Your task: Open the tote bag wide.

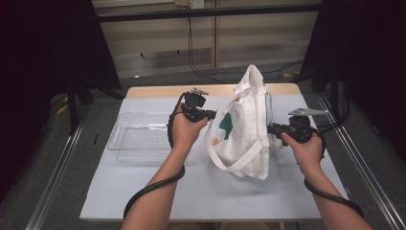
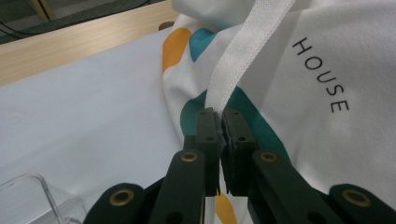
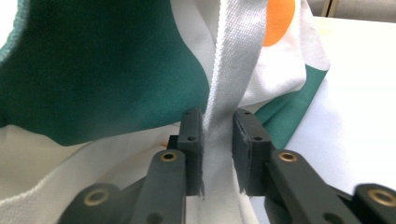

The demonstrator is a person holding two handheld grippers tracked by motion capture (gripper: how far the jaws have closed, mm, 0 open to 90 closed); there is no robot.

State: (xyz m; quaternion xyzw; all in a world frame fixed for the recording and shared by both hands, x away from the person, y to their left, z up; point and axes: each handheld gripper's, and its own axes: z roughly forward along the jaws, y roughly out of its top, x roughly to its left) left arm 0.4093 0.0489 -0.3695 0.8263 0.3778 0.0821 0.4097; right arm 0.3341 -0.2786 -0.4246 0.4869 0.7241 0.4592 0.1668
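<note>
High view, from your left: a clear plastic tray lies on the pale blue surface, left of centre, with your left forearm crossing just beside its near right corner. Your left hand holds the left tongs pointing right at a white tote bag that stands a little right of the middle of the surface, bunched upright with green and orange patches on its side. In the left gripper view the left tongs are pinched tight on a white webbing strap of the bag, the strap rising taut from between the jaws toward the upper right; behind it the bag's cloth carries the printed word HOUSE, and a corner of the tray shows at lower left. Farther right in the high view, your right hand holds the right tongs against the bag's right side. In the right gripper view the right tongs are narrowly parted around another white strap that runs straight up between the jaws; the left jaw touches it, while a thin gap seems to remain at the right jaw, so you cannot tell whether it is firmly gripped. Green and orange cloth hangs just behind.
</note>
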